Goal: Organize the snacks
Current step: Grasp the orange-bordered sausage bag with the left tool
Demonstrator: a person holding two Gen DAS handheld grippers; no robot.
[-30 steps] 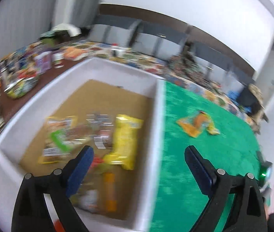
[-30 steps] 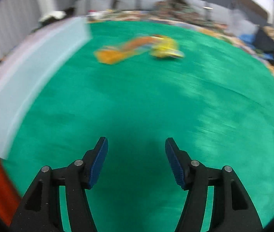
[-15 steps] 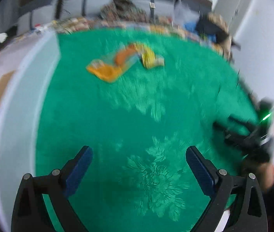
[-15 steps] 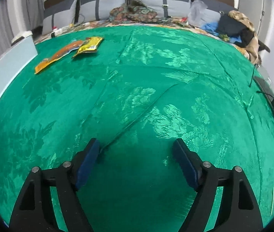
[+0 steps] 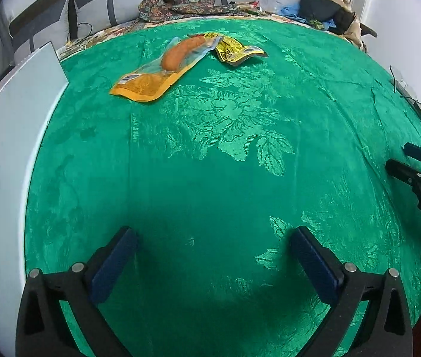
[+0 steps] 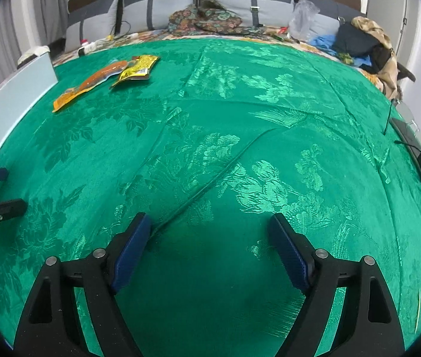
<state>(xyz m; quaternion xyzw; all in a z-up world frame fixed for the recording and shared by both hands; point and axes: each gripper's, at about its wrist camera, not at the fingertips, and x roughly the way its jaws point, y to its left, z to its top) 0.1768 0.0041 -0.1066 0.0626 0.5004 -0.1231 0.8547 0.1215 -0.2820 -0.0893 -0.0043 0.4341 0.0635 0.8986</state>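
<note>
My left claw (image 5: 210, 255) hangs over the green cloth (image 5: 225, 178) with its 2 blue pads (image 5: 112, 263) spread wide and nothing between them. My right claw (image 6: 210, 250) hovers the same way, gaping and empty, above a crease in the fabric. The 2 snacks lie at the far side, well apart from both claws: an orange packet (image 5: 162, 70) and, just beside it at its far end, a smaller yellow packet (image 5: 235, 50). The white box wall (image 5: 5, 154) runs along my left edge, near the orange packet.
</note>
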